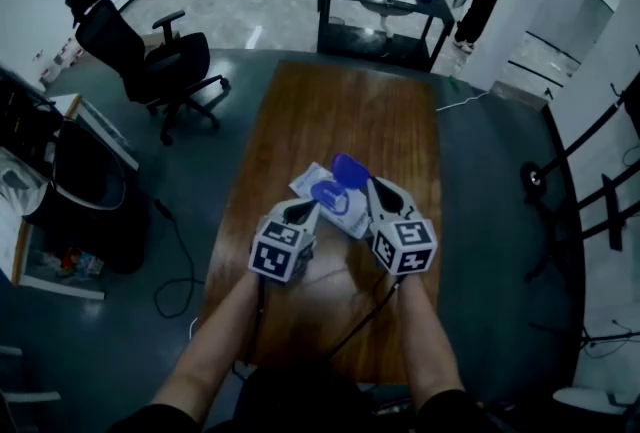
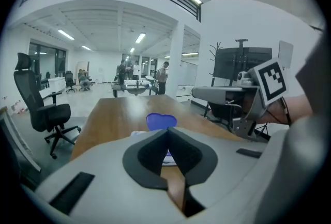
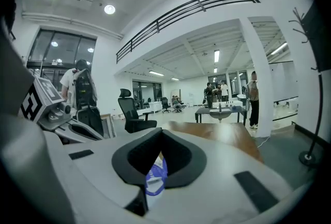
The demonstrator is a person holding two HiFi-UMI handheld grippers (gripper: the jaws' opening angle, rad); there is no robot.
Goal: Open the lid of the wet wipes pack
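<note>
The lid (image 1: 348, 167) of the wet wipes pack (image 1: 306, 183) already stands flipped up (task looks done). The left claw (image 1: 308, 209) and right claw (image 1: 374, 187) are clenched empty, just beside it

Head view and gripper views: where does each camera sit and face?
Head view: on the person's head, facing steeply down at the table and wet wipes pack; forearms, left hand-held gripper and right hand-held gripper show.
Left gripper view: on that hand-held gripper, looking along its shut jaws down the table; the other's marker cube shows right.
Right gripper view: along its shut jaws into the hall; the other shows at left.
Shared: head and left views show the raised blue lid.
</note>
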